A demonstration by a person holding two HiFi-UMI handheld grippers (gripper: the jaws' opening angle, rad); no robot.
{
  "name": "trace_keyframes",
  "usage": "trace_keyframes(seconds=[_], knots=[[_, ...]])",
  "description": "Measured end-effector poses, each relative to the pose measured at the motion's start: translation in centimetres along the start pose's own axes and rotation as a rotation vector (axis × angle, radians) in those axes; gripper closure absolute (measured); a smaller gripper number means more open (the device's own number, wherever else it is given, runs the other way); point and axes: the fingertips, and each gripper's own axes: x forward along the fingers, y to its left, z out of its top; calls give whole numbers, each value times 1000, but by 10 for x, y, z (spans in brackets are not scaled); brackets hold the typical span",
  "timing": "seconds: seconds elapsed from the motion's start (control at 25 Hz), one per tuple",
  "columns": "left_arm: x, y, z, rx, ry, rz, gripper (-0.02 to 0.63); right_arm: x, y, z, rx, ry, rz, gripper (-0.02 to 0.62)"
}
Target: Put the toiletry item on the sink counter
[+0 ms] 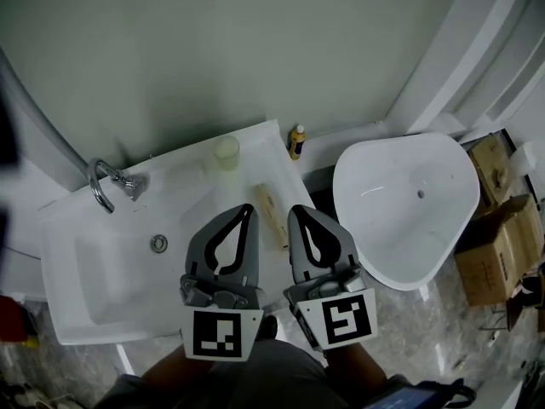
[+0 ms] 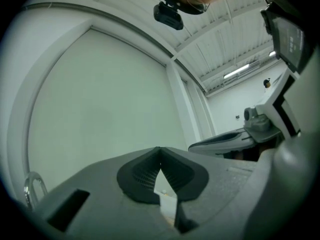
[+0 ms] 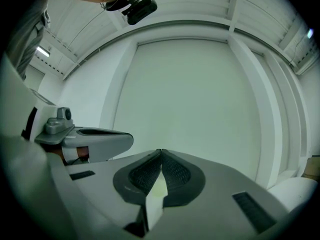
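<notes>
Head view first: holding the left gripper (image 1: 248, 208) and the right gripper (image 1: 298, 210) side by side, low over the front of the table (image 1: 183, 177), both pairs of jaws pressed together and carrying nothing. Spotting a small bottle (image 1: 296, 141), amber with a dark cap, standing upright just beside the table's back right corner, near a pale cup (image 1: 226, 152). Taking the bottle for the toiletry item, though a long beige item (image 1: 272, 216) lying along the table's right edge could be it instead.

Left gripper view: showing jaws meeting tip to tip, with only wall beyond.

Right gripper view: showing the same, jaws touching, nothing between.

Judging the bottle light, rigid and probably smooth, so liable to topple or slip. Favouring a square, gentle hold across the body, below the cap.
</notes>
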Motion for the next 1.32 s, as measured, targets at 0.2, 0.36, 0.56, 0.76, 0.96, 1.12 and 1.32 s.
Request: trace_keyframes(seconds=[0.2,0.36,0.56,0.76,0.96,1.12,1.32], knots=[[-6,1,8,17,-7,3,595,-4,2,12,-19,-26,-3,580],[-8,0,12,21,-23,7,595,-8,4,14,-24,-31,-2,581],[-8,-1,12,23,-26,6,595,-11,3,15,-17,-36,-4,581],[-7,-1,12,12,-28,9,595,-10,1,14,-14,-33,-7,581],[-5,-5,10,20,-16,1,595,-11,-1,13,-9,-31,-9,581],[-5,-5,8,20,-13,-3,595,-11,-2,11,-9,-26,-11,581],[-3,-5,10,18,-21,-1,595,-10,-3,12,-13,-29,-9,581]])
